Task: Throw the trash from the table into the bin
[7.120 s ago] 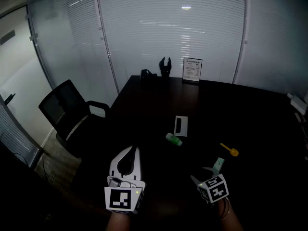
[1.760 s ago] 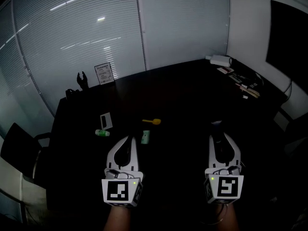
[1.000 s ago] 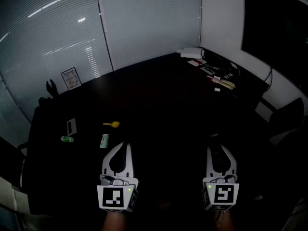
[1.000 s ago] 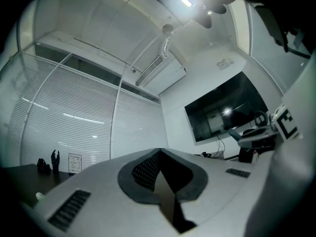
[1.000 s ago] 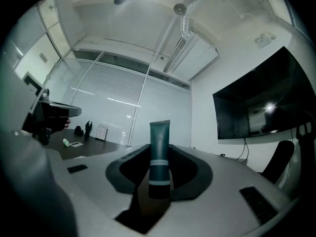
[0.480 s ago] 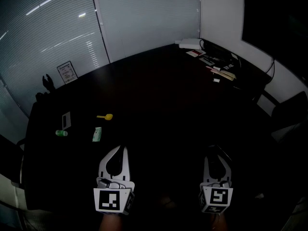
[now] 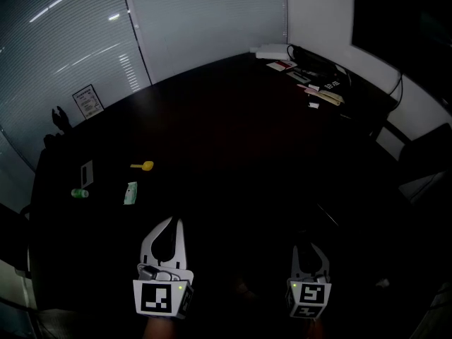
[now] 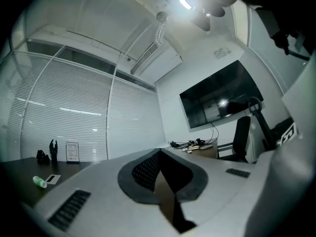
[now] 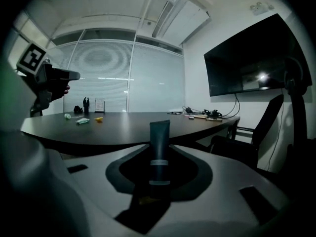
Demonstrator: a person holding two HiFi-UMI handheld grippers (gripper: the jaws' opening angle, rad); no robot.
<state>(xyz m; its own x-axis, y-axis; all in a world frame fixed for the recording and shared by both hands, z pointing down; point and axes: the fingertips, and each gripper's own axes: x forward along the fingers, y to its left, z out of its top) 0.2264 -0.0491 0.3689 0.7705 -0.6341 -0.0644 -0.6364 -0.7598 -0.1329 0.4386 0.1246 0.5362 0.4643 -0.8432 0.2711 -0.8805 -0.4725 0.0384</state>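
A dark tube point(image 9: 159, 149) is clamped in the right tongs point(image 7: 308, 246), short of the counter's point(image 7: 233, 140) near edge. The left tongs point(image 7: 169, 223) are closed and empty.

The left gripper point(image 7: 170, 222) and right gripper point(image 7: 309, 248) share white, curved shells with dark inner pads point(image 8: 144, 173); each ends in a cube point(image 7: 157, 299) bearing black-and-white square markers and small green lights point(image 7: 181, 287). Vent slots point(image 8: 69, 209) score the shells.

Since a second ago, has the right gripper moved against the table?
Yes. The right gripper, shut on the dark tube, has sunk, down toward the table's near edge.
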